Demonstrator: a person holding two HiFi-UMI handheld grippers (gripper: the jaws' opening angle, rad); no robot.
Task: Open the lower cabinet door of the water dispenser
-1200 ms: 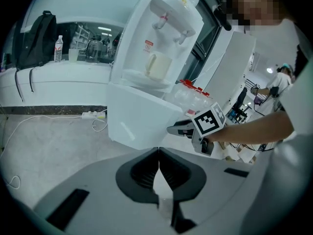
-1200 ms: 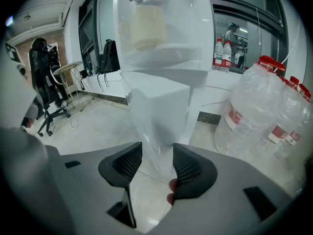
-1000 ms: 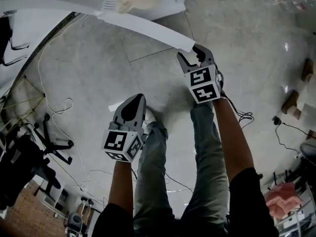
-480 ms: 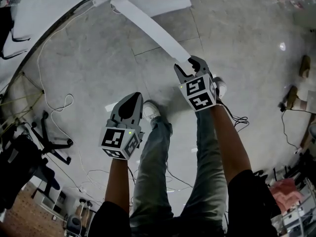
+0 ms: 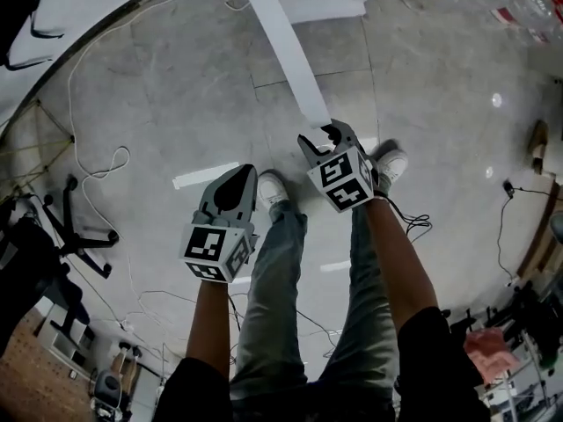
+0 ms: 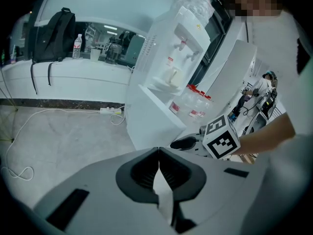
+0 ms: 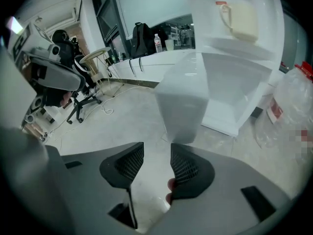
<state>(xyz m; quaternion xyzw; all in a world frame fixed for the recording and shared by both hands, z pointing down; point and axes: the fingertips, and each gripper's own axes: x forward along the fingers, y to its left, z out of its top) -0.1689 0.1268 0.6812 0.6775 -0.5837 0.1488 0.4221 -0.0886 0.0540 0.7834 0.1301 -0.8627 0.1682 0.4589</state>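
Observation:
The white water dispenser (image 6: 181, 48) (image 7: 234, 67) stands with a beige cup (image 7: 243, 21) on its tray. Its lower door (image 5: 286, 51) (image 7: 183, 106) is swung wide out over the floor. My right gripper (image 5: 318, 135) (image 7: 151, 155) sits at the door's free end. Its jaws have just been closing but still stand apart. The door's edge lies just past the fingertips and only floor shows between the pads. My left gripper (image 5: 236, 183) (image 6: 159, 152) hangs shut and empty to the left, away from the door (image 6: 146, 121).
Plastic water bottles (image 7: 288, 106) lie on the floor right of the dispenser. Cables (image 5: 97, 174) trail across the tiles at the left, beside an office chair (image 5: 79, 236). A backpack (image 6: 54, 31) sits on a white counter. The person's shoes (image 5: 273, 187) stand under the grippers.
The door has swung further out from the dispenser. My right gripper has travelled with its free end, down and left in the head view. The left gripper has shifted only slightly.

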